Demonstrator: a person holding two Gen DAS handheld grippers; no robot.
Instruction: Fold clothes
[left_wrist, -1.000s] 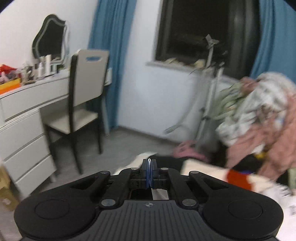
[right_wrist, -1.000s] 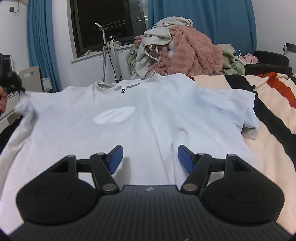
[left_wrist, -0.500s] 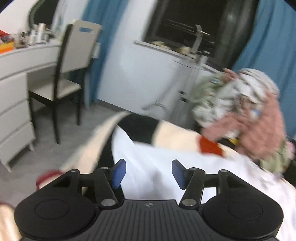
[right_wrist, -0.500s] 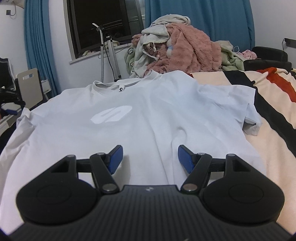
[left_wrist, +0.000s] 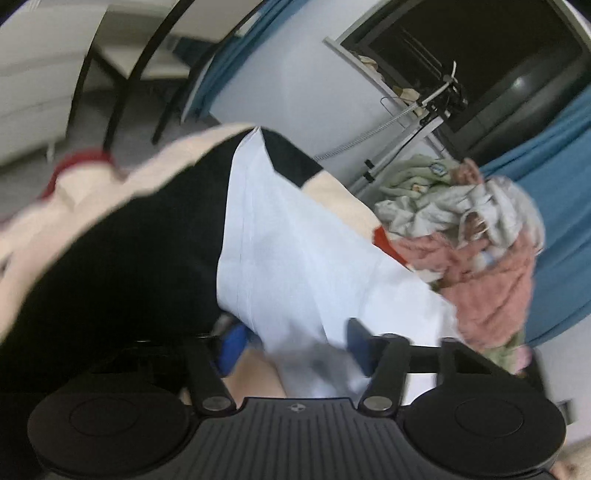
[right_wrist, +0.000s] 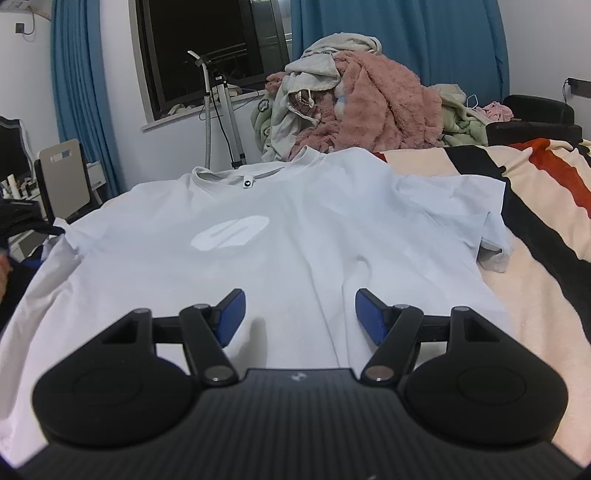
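A second ago the left gripper (left_wrist: 291, 345) was pinched shut up in the air; now its blue fingers (left_wrist: 232, 345) stand apart, tilted down astride the sleeve edge of the pale blue cotton T-shirt (right_wrist: 295, 236), gripping nothing. That suggests a sleeve fold is being set up. The shirt lies spread face-up on the striped cream, black and red blanket (right_wrist: 543, 236). The right gripper (right_wrist: 297, 314) still hovers level over the hem, wide open and empty.

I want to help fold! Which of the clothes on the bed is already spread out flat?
The white T-shirt, lying front-up on the striped blanket right in front of the right tongs. The pink fluffy one and the others behind it are bunched in a heap.
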